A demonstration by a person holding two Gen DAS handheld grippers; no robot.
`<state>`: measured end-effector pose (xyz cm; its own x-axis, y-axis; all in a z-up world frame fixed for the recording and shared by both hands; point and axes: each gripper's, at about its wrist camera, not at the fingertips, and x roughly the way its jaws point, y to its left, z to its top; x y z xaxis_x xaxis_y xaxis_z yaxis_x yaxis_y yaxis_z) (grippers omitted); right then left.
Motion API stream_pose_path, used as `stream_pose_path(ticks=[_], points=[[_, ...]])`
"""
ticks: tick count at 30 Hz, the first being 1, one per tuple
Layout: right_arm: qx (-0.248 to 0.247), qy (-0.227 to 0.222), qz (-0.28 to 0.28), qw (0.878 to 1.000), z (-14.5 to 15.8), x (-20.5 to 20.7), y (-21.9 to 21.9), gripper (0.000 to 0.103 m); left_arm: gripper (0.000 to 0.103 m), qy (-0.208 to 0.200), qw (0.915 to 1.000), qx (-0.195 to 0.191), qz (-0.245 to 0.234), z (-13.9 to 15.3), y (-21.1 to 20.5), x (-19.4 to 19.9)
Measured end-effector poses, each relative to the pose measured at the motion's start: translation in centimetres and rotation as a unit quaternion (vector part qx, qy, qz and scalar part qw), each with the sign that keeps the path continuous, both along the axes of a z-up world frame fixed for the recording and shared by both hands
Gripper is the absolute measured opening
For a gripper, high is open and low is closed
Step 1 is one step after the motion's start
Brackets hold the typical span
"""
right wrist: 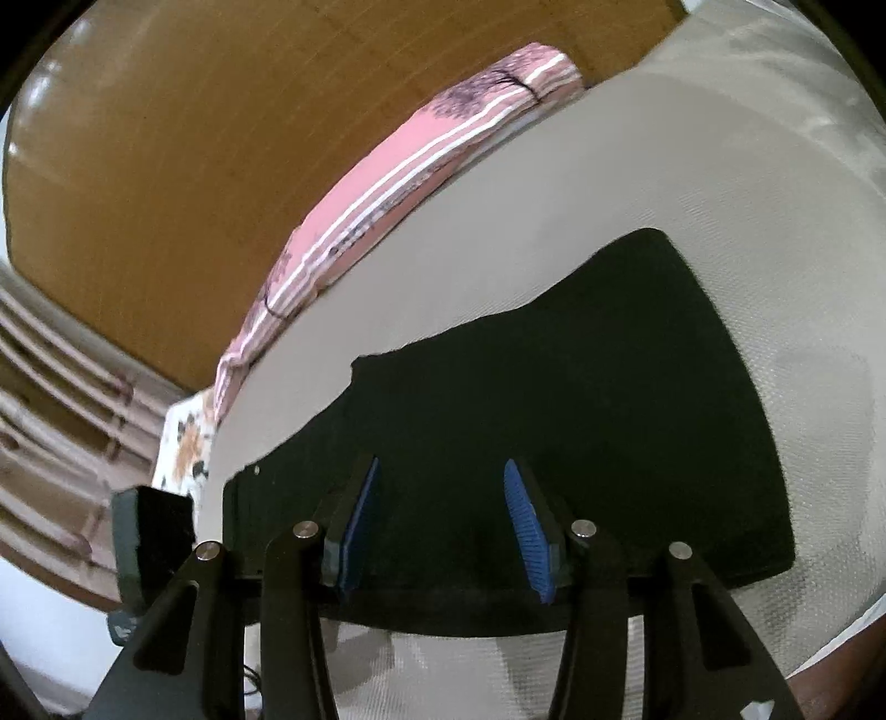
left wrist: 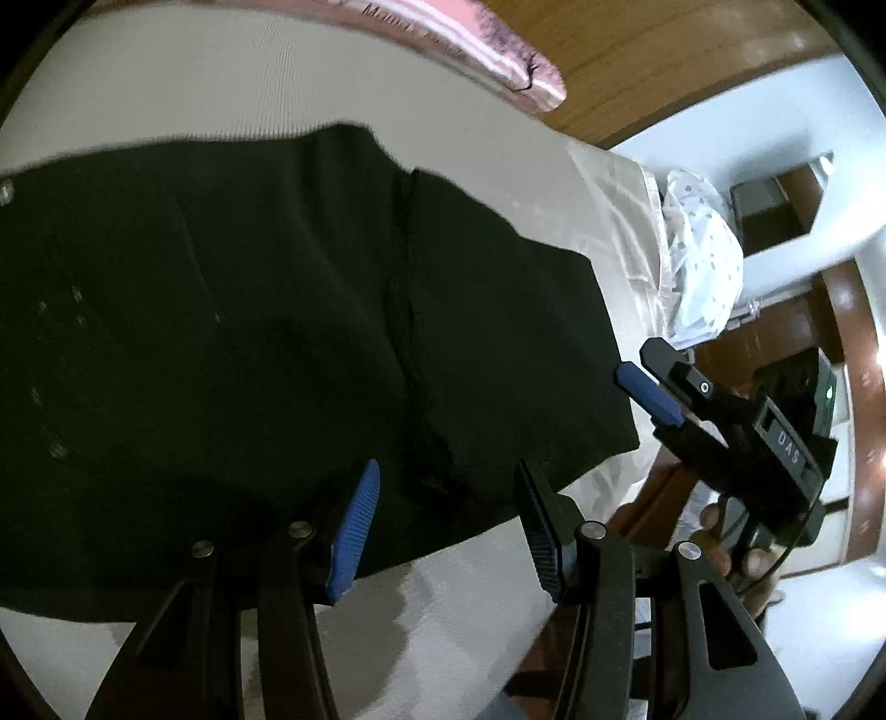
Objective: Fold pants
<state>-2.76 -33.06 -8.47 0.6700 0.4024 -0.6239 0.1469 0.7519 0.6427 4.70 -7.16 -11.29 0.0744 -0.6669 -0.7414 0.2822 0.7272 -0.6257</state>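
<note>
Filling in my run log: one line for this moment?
black fabric pants: folded, flat on beige bed sheet | left tongs: open, empty | right tongs: open, empty

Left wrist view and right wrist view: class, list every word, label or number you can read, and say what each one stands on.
"DAS": pale letters on the black body of the right gripper, seen in the left wrist view.
Dark lettering on the pink striped cloth at the top of that view: too blurred to read.
Right wrist view: no text to read.
</note>
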Motion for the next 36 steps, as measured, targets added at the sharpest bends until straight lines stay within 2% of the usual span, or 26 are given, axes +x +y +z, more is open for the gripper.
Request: stream_pose_path(ticks=[8, 10, 12, 13, 14, 17, 21, 25, 30, 36], points=[[0.002, -0.004, -0.007, 1.0, 0.1, 0.1, -0.6, 0.045, 0.051, 0.042, 0.9991, -0.001, 0.007, -2.0, -1.6, 0.7], [-0.003, -0.006, -0.006, 1.0, 0.2, 0.1, -0.5, 0.045, 0.051, 0.041, 0.9991, -0.005, 0.008, -2.2, -1.9, 0.7], [-0.005, -0.006, -0.007, 1.0, 0.2, 0.2, -0.6, 0.045, 0.042, 0.034, 0.9994, -0.002, 0.002, -2.0, -2.6, 0.6], [-0.003, -0.006, -0.008, 1.0, 0.1, 0.2, -0.6, 0.045, 0.026, 0.034, 0.9994, -0.002, -0.001, -2.0, -2.9, 0.6], [-0.003, -0.004, -0.009, 1.0, 0.0, 0.2, -0.7, 0.045, 0.016, 0.034, 0.9994, 0.003, -0.007, -2.0, -3.4, 0.6], [-0.011, 0.006, -0.018, 1.0, -0.3, 0.2, -1.1, 0.045, 0.009, 0.007, 0.9998, 0.014, -0.01, -1.3, -3.8, 0.3], [-0.02, 0.024, -0.037, 0.999, -0.9, 0.1, -1.7, 0.045, 0.008, -0.038, 0.9989, 0.024, -0.015, 0.4, -3.8, -0.7], [-0.033, 0.062, -0.055, 0.996, -2.1, 0.4, -2.3, 0.045, 0.008, -0.04, 0.9974, 0.058, -0.018, -1.1, -3.6, -0.8], [-0.056, 0.106, -0.052, 0.991, -3.8, 0.8, -2.3, 0.043, 0.009, -0.039, 0.9968, 0.068, -0.017, -1.9, -4.2, -0.9], [-0.082, 0.117, -0.042, 0.989, -4.3, 1.1, -1.8, 0.043, 0.021, -0.052, 0.9947, 0.087, -0.019, -1.4, -4.5, -1.0]])
